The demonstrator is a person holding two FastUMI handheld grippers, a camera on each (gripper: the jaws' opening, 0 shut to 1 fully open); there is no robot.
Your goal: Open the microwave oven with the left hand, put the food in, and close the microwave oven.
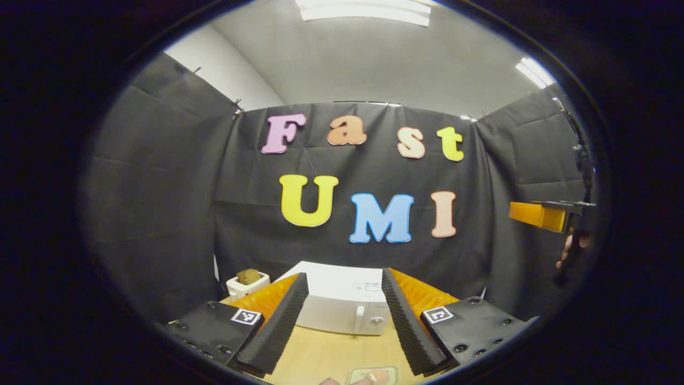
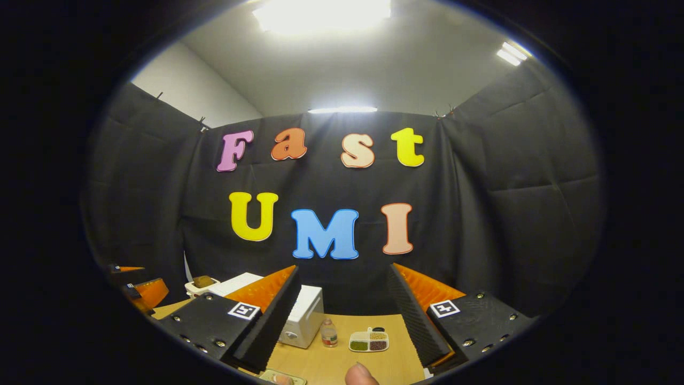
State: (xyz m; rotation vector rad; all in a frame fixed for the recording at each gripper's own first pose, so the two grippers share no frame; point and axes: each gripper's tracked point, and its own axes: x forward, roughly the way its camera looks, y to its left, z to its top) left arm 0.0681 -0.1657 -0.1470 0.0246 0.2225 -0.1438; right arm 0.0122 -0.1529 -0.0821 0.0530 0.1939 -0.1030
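I count one microwave oven (image 1: 342, 310), white, sitting on the wooden table (image 1: 326, 355) with its door shut, straight ahead between the fingers in the left gripper view. In the right gripper view I see the same oven (image 2: 302, 315) past the left-hand finger. Left of it stands one white toaster (image 1: 247, 283) with a brown piece in its slot. I count one small bottle (image 2: 328, 332) just right of the oven, and one divided tray (image 2: 368, 341) of grains near the bottle, well apart from the oven. One pale plate of food (image 1: 374, 375) lies at the bottom edge of the left gripper view, close in front of me, with fingertips (image 1: 330, 381) beside it; I see the plate (image 2: 283, 378) at the bottom of the right gripper view too, with a thumb tip (image 2: 359, 373) near it.

My left gripper (image 1: 342, 321) hangs above the table with its jaws spread wide, holding and touching nothing. My right gripper (image 2: 344, 321) is likewise gaping wide and empty, held up over the table. In the left gripper view I also see the right gripper far off at the right edge, a hand (image 1: 572, 248) gripping it.
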